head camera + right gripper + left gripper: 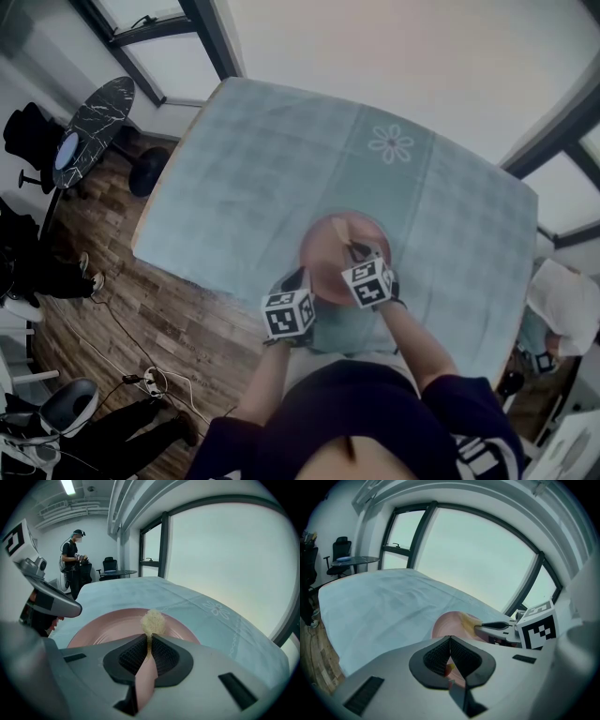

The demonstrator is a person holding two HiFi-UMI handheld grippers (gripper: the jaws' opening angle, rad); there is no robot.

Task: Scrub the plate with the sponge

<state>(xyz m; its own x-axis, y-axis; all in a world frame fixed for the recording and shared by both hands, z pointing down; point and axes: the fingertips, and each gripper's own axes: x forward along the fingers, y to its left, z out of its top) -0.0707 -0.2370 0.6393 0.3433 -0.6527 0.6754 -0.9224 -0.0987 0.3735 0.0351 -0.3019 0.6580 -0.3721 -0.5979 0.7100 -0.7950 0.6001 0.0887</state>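
Note:
A round pink plate [328, 242] lies on the pale blue tablecloth [262, 178], close to the table's near edge. My left gripper [303, 278] is shut on the plate's near left rim; in the left gripper view its jaws [450, 643] meet with the pink rim [449, 623] between them. My right gripper [355, 251] is over the plate, shut on a pale yellow sponge [153, 620] that sticks out past its fingertips [150, 638] above the plate's inside [108, 627]. The sponge [468, 619] shows in the left gripper view too.
A flower motif [391, 143] marks the cloth at the far side. Left of the table lie a wooden floor [141, 309], a dark round table [92, 127] and office chairs. One person [72, 557] stands far off, and another in white [562, 300] is at the right.

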